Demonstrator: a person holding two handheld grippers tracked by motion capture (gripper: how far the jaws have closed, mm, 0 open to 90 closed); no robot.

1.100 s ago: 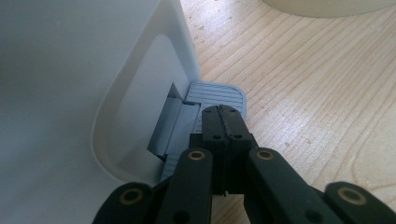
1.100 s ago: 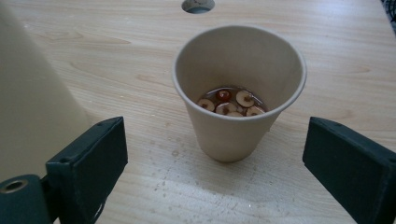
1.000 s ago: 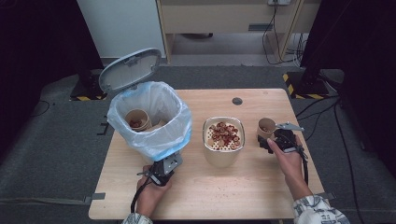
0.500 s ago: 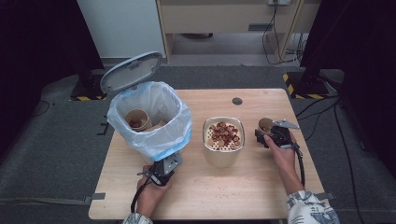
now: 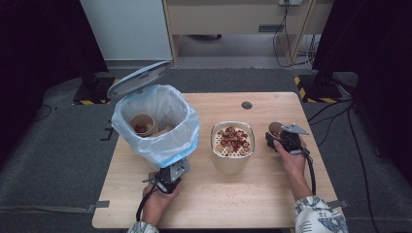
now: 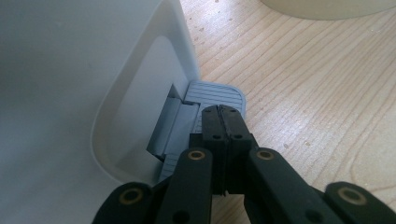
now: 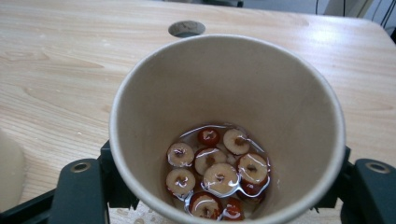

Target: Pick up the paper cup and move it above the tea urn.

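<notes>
While the brown paper cup (image 7: pixel 227 135) of red fruit slices in water stands on the light wooden table (image 5: pixel 272 194), the right gripper (image 5: pixel 281 141) has just been closing, and its jaws hug the cup's sides. Beside it sits a cream strainer tub (image 5: pixel 232 151). The left gripper (image 6: pixel 223 122), jaws pressed together, pushes the grey pedal (image 6: pixel 217 92) of the white bin (image 5: pixel 154 127).

Right gripper (image 5: pixel 278 136) now lower and a little nearer the paper cup (image 5: pixel 275 129) than a second ago, at the table's right edge beside the strainer bowl. Jaws just closing, now either side of the cup's wall in the right gripper view, cup (image 7: pixel 227 126) between them with jujube slices (image 7: pixel 215 172) in liquid at its bottom. Pads apparently pressed on the wall, though hidden behind the cup's rim.
</notes>
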